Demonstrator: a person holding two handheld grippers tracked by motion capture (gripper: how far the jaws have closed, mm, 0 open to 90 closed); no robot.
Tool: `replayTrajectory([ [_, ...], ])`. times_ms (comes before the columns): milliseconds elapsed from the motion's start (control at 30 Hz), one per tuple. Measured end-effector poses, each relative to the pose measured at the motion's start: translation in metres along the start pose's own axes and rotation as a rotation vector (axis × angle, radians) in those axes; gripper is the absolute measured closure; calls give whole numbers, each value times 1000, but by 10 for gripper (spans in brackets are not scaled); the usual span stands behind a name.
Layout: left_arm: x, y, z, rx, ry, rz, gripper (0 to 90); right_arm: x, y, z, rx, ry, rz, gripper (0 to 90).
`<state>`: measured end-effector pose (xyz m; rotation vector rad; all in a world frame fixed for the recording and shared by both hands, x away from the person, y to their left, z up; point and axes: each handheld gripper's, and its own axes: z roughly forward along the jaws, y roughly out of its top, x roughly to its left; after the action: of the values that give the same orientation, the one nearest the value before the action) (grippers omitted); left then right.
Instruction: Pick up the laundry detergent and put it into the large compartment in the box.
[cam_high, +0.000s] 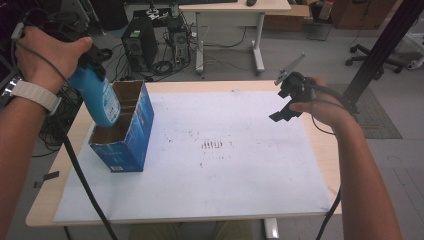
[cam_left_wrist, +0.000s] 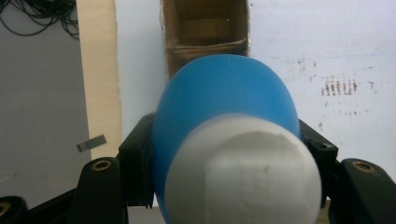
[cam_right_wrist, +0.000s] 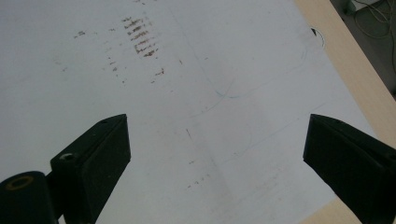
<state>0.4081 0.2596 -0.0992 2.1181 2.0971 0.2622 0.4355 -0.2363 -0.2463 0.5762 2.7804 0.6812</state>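
While gripped: one bottle, one box

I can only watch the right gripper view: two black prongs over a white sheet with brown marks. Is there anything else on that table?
Observer: Yes, an open-topped blue box stands near the table's left edge.
Operator: Is the person's other hand doing something with it?
Observer: The left claw is shut on a blue bottle, held tilted with its lower end at the box's open top.
Operator: Which end does the claw grip?
Observer: The upper part: in the left gripper view the white cap faces the camera, with the black jaws pressed on the blue body just behind it.
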Motion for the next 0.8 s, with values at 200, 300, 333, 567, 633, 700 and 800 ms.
replayTrajectory([
  [200, 0, 0, 12, 6, 7, 1, 376, 0, -1, 1, 2, 1, 2, 75],
  [300, 0, 0, 19, 8, 8, -4, 376, -1, -2, 1, 2, 1, 6, 75],
  [333, 0, 0, 21, 12, 7, -2, 376, -1, -2, 1, 2, 1, 7, 76],
  [567, 0, -1, 39, 13, -9, -6, 376, 0, -2, 4, 3, 5, 7, 76],
  [633, -1, -1, 44, 17, -9, -1, 376, 0, -2, 4, 5, 5, 6, 75],
  [700, -2, -1, 48, 14, -7, -1, 376, 0, -2, 4, 5, 5, 6, 75],
  [800, -3, -1, 56, 21, -2, 4, 376, -1, -4, 4, 3, 6, 10, 75],
])
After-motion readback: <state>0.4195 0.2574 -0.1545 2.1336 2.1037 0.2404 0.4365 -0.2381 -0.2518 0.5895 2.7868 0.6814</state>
